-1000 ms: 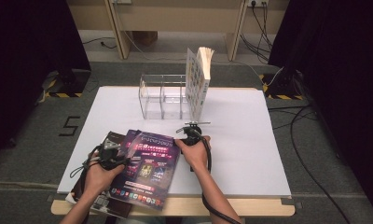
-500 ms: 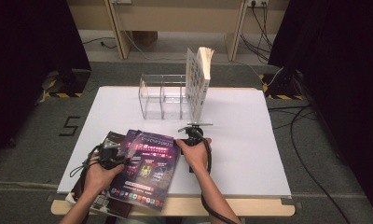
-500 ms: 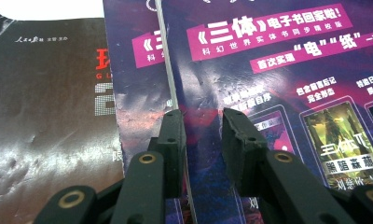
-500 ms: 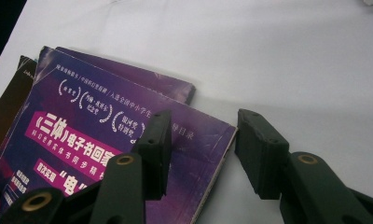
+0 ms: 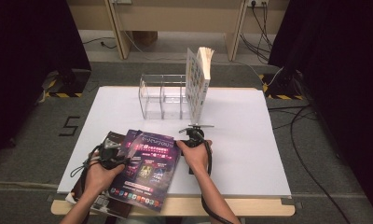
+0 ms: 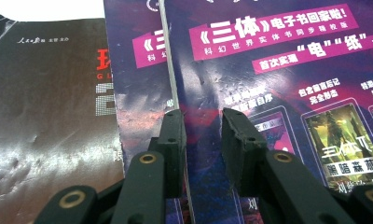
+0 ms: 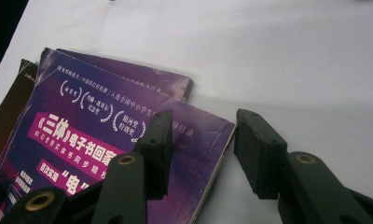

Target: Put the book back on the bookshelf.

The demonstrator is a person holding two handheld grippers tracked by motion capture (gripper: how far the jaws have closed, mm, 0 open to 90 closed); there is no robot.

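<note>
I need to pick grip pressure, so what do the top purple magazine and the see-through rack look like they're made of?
Top purple magazine: glossy coated paper, apparently; its cover shines and shows small creases. See-through rack: clear rigid plastic, likely acrylic; the table shows through its straight walls.

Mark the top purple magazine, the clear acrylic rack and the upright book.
top purple magazine [image 5: 147, 168], high view, cover middle
clear acrylic rack [image 5: 162, 95], high view, front wall
upright book [image 5: 197, 84], high view, front cover

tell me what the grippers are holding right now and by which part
Nothing is clearly held. The left gripper straddles the top purple magazine's left edge, the right gripper its corner; both stand open.
</note>
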